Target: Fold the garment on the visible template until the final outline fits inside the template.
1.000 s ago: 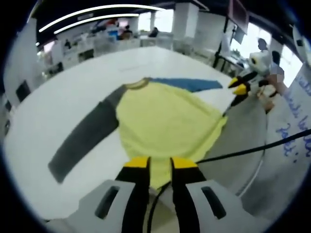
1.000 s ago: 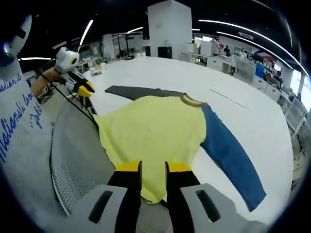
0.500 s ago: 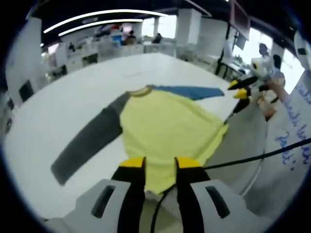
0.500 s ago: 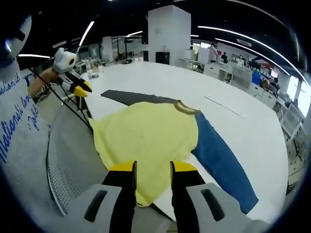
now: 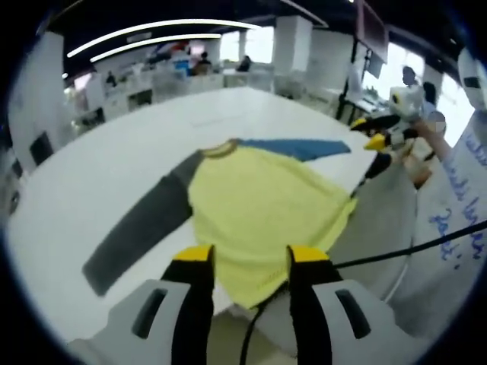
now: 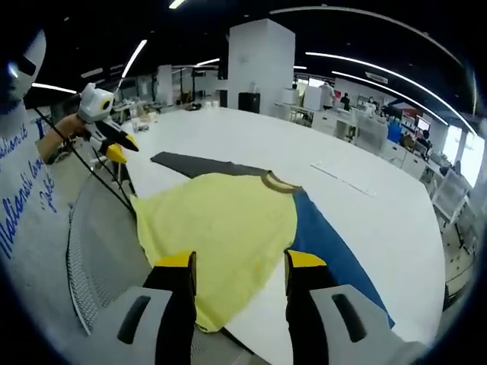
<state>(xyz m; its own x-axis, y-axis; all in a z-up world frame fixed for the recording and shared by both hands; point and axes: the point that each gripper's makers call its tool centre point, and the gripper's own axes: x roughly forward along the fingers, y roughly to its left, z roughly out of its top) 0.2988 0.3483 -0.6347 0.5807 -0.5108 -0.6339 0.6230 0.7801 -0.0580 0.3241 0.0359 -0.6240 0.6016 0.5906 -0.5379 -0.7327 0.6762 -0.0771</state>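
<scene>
— Where's the garment [image 5: 259, 205]?
— Spread flat on the white tabletop [image 5: 114, 160], hem hanging over the near edge, grey sleeve one side, blue the other.
— And the grippers?
— The left gripper [image 5: 249, 262] is just above the hem, jaws spread, empty. The right gripper [image 6: 240, 270] likewise, released, over the hem's other corner.

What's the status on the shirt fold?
Both tongs open, left and right, holding nothing. Yellow shirt flat on white table, sleeves spread, hem over the edge, unfolded. Black cable beside the hem.
</scene>
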